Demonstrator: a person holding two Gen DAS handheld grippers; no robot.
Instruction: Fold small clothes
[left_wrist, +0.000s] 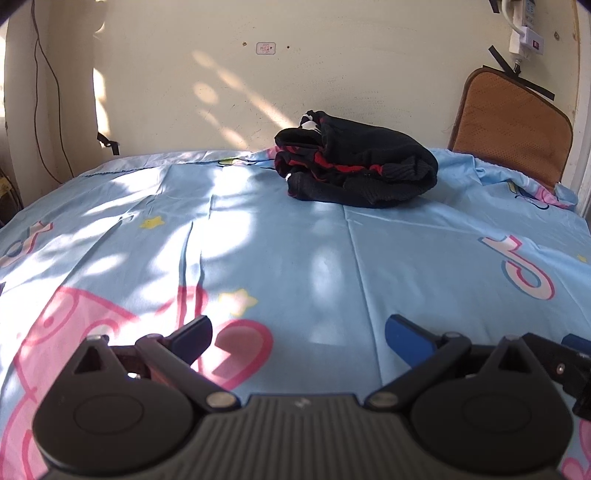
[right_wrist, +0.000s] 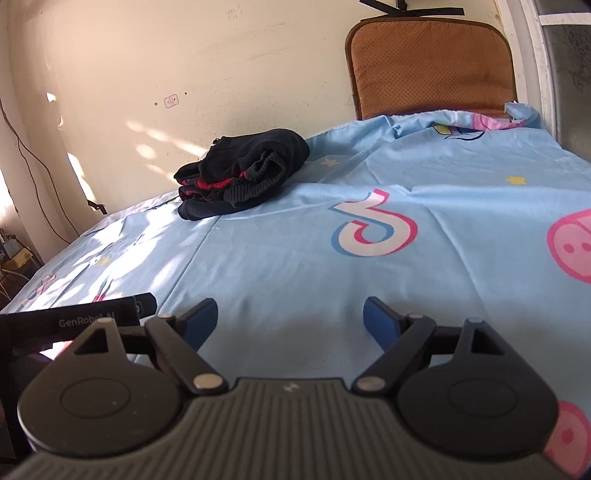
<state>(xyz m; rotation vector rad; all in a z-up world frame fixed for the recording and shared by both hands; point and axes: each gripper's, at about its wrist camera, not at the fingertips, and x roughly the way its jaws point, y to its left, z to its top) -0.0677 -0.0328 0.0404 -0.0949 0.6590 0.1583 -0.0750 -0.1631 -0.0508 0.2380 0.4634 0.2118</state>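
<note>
A bundled black garment with red trim (left_wrist: 354, 162) lies at the far side of the bed by the wall; it also shows in the right wrist view (right_wrist: 243, 173). My left gripper (left_wrist: 299, 338) is open and empty, low over the blue sheet near the front, well short of the garment. My right gripper (right_wrist: 290, 319) is open and empty, also near the front, with the garment far ahead to its left. The left gripper's body (right_wrist: 92, 314) shows at the left edge of the right wrist view.
The bed is covered by a light blue cartoon-print sheet (left_wrist: 295, 251) (right_wrist: 406, 280). A brown cushioned chair back (left_wrist: 513, 125) (right_wrist: 432, 66) stands at the back right against the wall. Cables hang at the left wall (left_wrist: 48, 92).
</note>
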